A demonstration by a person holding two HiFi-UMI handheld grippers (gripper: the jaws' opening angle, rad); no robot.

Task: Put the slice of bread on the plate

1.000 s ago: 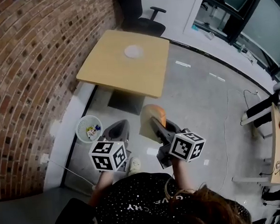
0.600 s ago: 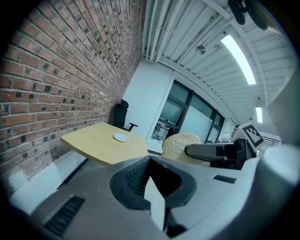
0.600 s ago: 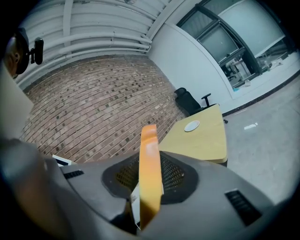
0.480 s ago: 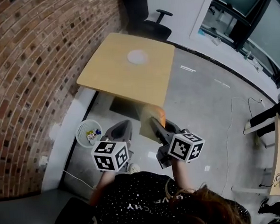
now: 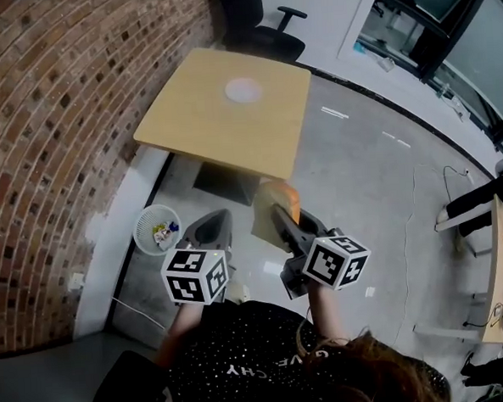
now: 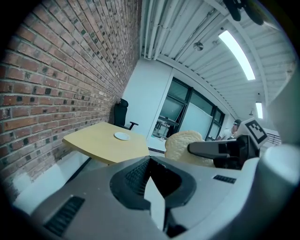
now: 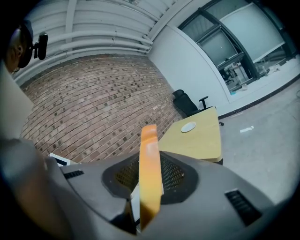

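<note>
While the slice of bread (image 5: 267, 210) is pinched upright in the right claw (image 5: 281, 218), it hangs over the bare floor, well apart from the wooden table (image 5: 192, 131) and from the small white plate (image 5: 243, 90) on the table's far half. The right gripper view shows the slice edge-on. The orange crust runs straight up between the two dark ribbed pads, which press on its flat faces low down and stand only as far apart as the slice is thick. The upper part rises free above them. The left claw (image 5: 216, 226) is beside it with its jaws drawn together and nothing between them.

The slice looks very light, so weight should be no trouble. Softness is the concern, since the crumb probably dents or tears under a hard squeeze. A tall slice held only at the bottom may also bend or flop when it is tipped over. The crust is likely the firmest part, and a hold that takes in the lower crust should be steadier than one on crumb alone. The surface seems dry and rough, so slipping is unlikely with light pressure. I judge the carry to be the step in hand. Laying the slice flat will probably need the claw turned and lowered close to the plate before it lets go.
</note>
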